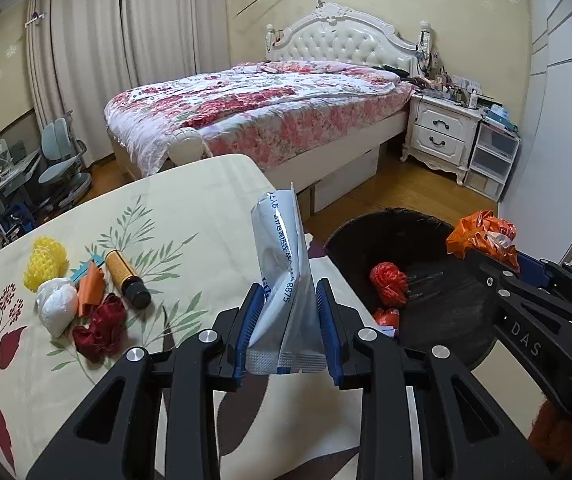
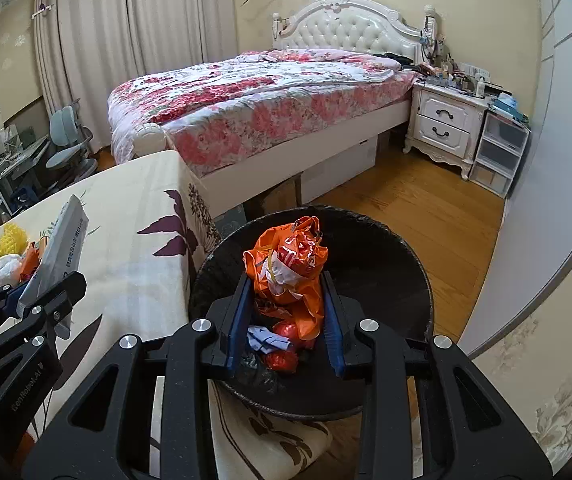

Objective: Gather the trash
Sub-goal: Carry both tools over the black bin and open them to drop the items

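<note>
Upright between the blue pads, the silver-white pouch (image 1: 281, 280) is pinched by the left gripper (image 1: 290, 292); its long axis runs from the sealed bottom edge near the camera up toward 12 o'clock, leaning slightly to 11, with the printed face turned sideways; it hangs above the table edge (image 1: 189, 208), with the black trash bin (image 1: 438, 248) at about 3 o'clock from it. Meanwhile the right gripper (image 2: 288, 284) is clamped on the crumpled orange plastic bag (image 2: 290, 268), which stands with its knotted top pointing to 12 o'clock, directly over the bin's mouth; below it inside the bin lie red wads (image 2: 286, 356) and a bluish scrap (image 2: 263, 338). On the flowered tablecloth, at 9 o'clock from the pouch, 5 pieces remain in a cluster: a yellow foam net (image 1: 43, 264), a white wad (image 1: 57, 304), an orange scrap (image 1: 90, 286), a dark red wad (image 1: 99, 328), and a small amber bottle (image 1: 125, 278) lying on its side, black cap toward 5 o'clock.
</note>
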### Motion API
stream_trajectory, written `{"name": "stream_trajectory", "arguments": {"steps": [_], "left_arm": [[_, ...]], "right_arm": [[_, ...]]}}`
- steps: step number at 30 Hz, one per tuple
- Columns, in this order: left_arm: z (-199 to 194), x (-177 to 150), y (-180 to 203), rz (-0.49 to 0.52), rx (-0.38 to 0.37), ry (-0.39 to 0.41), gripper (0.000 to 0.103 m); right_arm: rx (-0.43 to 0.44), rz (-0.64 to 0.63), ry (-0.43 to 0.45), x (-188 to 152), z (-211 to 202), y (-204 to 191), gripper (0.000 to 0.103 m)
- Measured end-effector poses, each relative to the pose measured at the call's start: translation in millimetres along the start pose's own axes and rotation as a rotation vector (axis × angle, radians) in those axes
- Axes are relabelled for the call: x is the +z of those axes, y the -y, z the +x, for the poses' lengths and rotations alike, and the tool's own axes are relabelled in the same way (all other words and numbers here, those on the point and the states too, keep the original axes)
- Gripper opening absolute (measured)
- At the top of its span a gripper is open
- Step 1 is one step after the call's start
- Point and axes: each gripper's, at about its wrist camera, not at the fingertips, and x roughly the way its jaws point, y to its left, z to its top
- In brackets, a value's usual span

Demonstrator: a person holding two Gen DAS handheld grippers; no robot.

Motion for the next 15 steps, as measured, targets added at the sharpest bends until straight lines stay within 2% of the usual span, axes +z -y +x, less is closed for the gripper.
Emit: {"name": "stream_trajectory", "arguments": {"steps": [7,15], "left_arm": [[23,5,21,0.028,-0.017,-0.017,0.031],[47,16,41,0.063,-0.019,-0.035,0.031]], "right_arm": [[-0.016,0.035,-0.017,0,14,24,0.032],[-0.021,0.060,-0.039,-1,30,33,0.032]]}}
